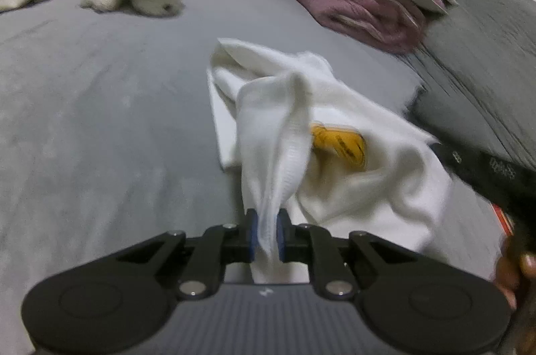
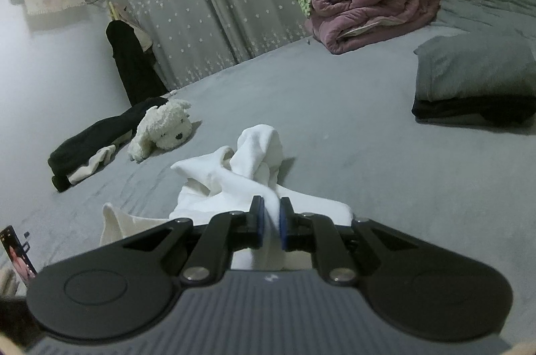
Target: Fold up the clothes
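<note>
White garment [image 1: 335,127] is bunched up on the grey bed [image 1: 100,120], pinched tight in both the left gripper [image 1: 267,234] and right gripper [image 2: 270,221].

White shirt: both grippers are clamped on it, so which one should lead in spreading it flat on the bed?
Probably left. The left gripper pinches a ribbed edge of the white shirt, a clear border to pull out. The right gripper grips bunched, twisted cloth.
</note>
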Demonstrator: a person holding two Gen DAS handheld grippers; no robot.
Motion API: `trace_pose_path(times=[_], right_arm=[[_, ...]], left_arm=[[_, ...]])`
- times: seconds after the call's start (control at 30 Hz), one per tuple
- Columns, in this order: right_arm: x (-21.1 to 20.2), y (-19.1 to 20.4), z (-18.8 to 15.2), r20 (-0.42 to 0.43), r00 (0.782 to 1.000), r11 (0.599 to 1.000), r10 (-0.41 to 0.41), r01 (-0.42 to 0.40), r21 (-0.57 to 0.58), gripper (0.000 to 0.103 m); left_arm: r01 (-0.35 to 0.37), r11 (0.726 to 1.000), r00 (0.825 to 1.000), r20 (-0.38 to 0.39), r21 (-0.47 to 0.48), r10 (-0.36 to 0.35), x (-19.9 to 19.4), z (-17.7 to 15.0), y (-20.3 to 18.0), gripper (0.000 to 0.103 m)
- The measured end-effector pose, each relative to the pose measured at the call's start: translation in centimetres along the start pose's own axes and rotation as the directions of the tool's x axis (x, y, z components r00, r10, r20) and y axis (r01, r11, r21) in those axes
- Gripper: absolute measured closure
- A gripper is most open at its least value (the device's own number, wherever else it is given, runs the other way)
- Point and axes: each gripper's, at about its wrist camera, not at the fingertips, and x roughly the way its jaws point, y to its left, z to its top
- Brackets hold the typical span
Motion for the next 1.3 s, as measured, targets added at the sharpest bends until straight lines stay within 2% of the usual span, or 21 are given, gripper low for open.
trace_pose_path(times=[0.03,0.13,0.23,0.27,0.3,0.33,0.37,0.5,0.63,0.7,0.93,1.0,1.13,1.3], right_arm=[[0.1,-0.1,0.0,-0.002,1.000,1.000,-0.002,0.002,0.000,0.089],[0.4,-0.2,0.1,-0.006,1.000,1.000,-0.006,0.006,0.004,0.087],[0.6,-0.1,0.3,0.000,1.000,1.000,-0.003,0.003,0.011,0.085],[0.7,-0.1,0.5,0.005,1.000,1.000,0.000,0.000,0.012,0.079],[0.6,0.0,0.5,0.016,1.000,1.000,-0.001,0.001,0.011,0.072],[0.6,0.1,0.6,0.029,1.000,1.000,-0.004,0.004,0.011,0.053],[0.5,0.1,0.6,0.043,0.999,1.000,-0.007,0.007,0.011,0.046],[0.8,0.7,0.9,0.065,0.998,1.000,-0.021,0.021,-0.014,0.046],[1.4,1.0,0.9,0.061,0.998,1.000,-0.022,0.023,-0.018,0.044],[1.8,1.2,0.9,0.059,0.998,1.000,-0.018,0.019,-0.015,0.043],[3.1,2.4,1.0,0.058,0.998,1.000,0.007,-0.006,-0.015,0.039],[3.6,2.8,1.1,0.054,0.998,0.999,0.037,-0.036,-0.006,0.037],[4.7,3.4,1.1,0.054,0.993,0.995,0.101,-0.101,0.006,0.033],[6.4,4.3,0.7,0.040,0.994,0.995,0.097,-0.096,-0.030,0.033]], left_arm=[[0.007,1.000,1.000,-0.013,0.022,-0.006,-0.1,-0.5,-0.2,0.096],[0.008,0.996,0.999,-0.036,0.084,-0.005,-0.2,-1.9,-0.7,0.096],[0.003,0.993,1.000,-0.028,0.121,0.000,-0.6,-2.3,-0.5,0.093],[0.007,0.993,1.000,-0.028,0.120,-0.003,-0.8,-2.2,-0.3,0.087],[0.017,0.994,0.999,-0.030,0.110,-0.014,-0.9,-2.1,-0.1,0.075],[0.029,0.995,0.999,-0.033,0.098,-0.026,-1.0,-1.9,0.2,0.068],[0.043,0.996,0.999,-0.033,0.079,-0.041,-1.1,-1.7,0.5,0.059],[0.061,0.997,0.998,-0.005,0.048,-0.061,-1.7,-0.7,0.7,0.052],[0.070,0.997,0.997,0.035,0.021,-0.071,-2.5,0.3,1.0,0.049],[0.073,0.997,0.996,0.060,0.004,-0.073,-2.9,1.0,1.2,0.043],[-0.008,0.999,0.993,0.117,-0.039,0.013,-1.9,2.9,2.0,0.030],[-0.042,0.997,0.991,0.122,-0.062,0.049,-1.1,3.4,2.3,0.024],[-0.096,0.989,0.989,0.099,-0.113,0.107,0.8,4.4,3.1,0.023],[-0.105,0.978,0.992,0.051,-0.181,0.116,2.9,5.2,4.1,0.023]])
